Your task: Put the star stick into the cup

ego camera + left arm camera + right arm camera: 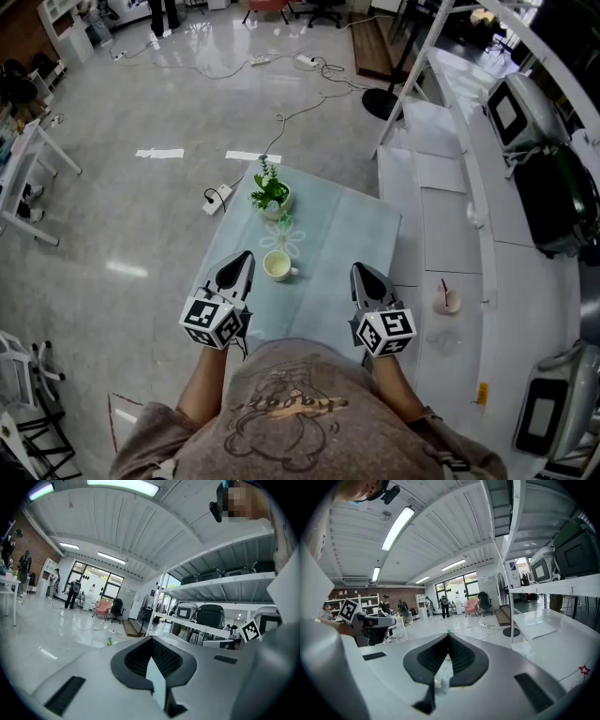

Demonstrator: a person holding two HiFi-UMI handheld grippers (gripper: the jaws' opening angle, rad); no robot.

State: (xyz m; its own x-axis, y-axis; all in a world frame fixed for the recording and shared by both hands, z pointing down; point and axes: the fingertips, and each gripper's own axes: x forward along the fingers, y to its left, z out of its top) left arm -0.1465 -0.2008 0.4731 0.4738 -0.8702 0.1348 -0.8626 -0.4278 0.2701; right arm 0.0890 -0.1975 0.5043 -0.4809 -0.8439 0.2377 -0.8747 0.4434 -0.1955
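A cream cup [277,266] stands on the pale blue table [356,234], between my two grippers and slightly ahead of them. A thin red stick with a star [443,285] rests at a small round pinkish cup [448,303] on the white shelf surface to the right; its red star [584,669] shows at the far right of the right gripper view. My left gripper [246,256] [151,639] hovers left of the cream cup, jaws together, holding nothing. My right gripper [357,268] [448,634] hovers right of it, also shut and empty.
A small potted green plant [270,195] stands at the table's far end, with a pale flower-shaped outline [286,240] between it and the cream cup. White shelving [441,178] runs along the right with grey machines [521,112]. Cables and a power strip [216,199] lie on the floor.
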